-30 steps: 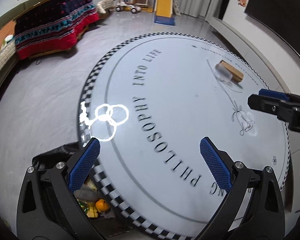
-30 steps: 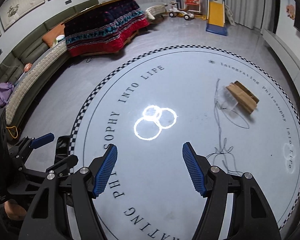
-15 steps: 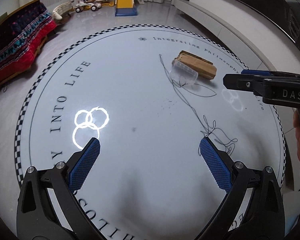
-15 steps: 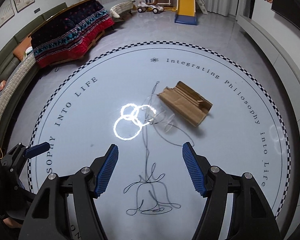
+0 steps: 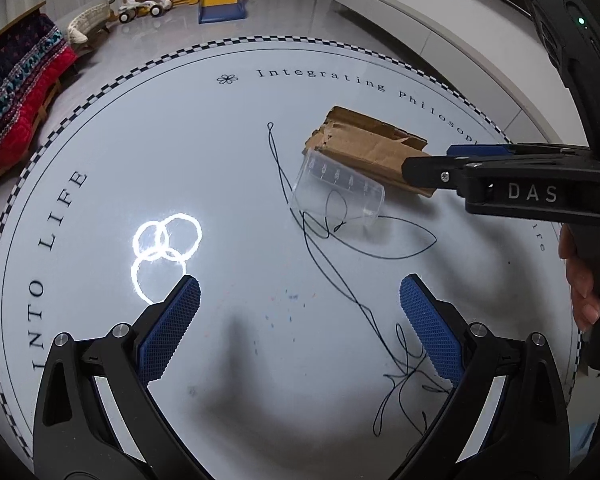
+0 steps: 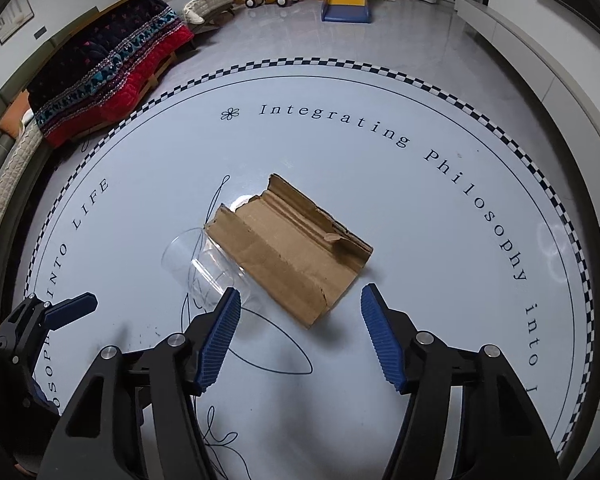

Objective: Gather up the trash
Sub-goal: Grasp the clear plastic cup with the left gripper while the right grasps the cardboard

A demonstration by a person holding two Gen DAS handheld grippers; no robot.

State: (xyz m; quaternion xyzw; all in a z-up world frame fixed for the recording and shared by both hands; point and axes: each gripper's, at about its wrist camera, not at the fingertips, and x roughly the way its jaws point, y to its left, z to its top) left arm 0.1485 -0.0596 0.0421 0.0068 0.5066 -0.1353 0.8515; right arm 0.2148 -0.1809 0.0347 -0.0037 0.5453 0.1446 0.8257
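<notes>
Brown cardboard [image 6: 288,252], torn along its far edge, lies flat near the middle of the round white table [image 6: 440,280], and it now fills far more of both views than it did 1 second ago, when it was a small shape out toward the table's far right side. A clear plastic cup [image 5: 336,186] lies on its side, touching the cardboard's left edge. In the right wrist view the cup is hard to make out against the white top, so its exact outline there is uncertain.

Both grippers have come in over the table toward the trash. The right gripper [image 6: 298,332] hangs just short of the cardboard's near corner; its jaws are closing, yet nothing sits between the blue pads and they press on nothing. The left gripper [image 5: 300,330] has its fingers spread wide with only bare table between them, well short of the cup.

1 second ago the left wrist view showed the black bag of rubbish at the table's near edge; that bag is now out of view. The bright reflection of 3 rings [image 5: 166,254] has shifted to sit just beyond the left finger.
</notes>
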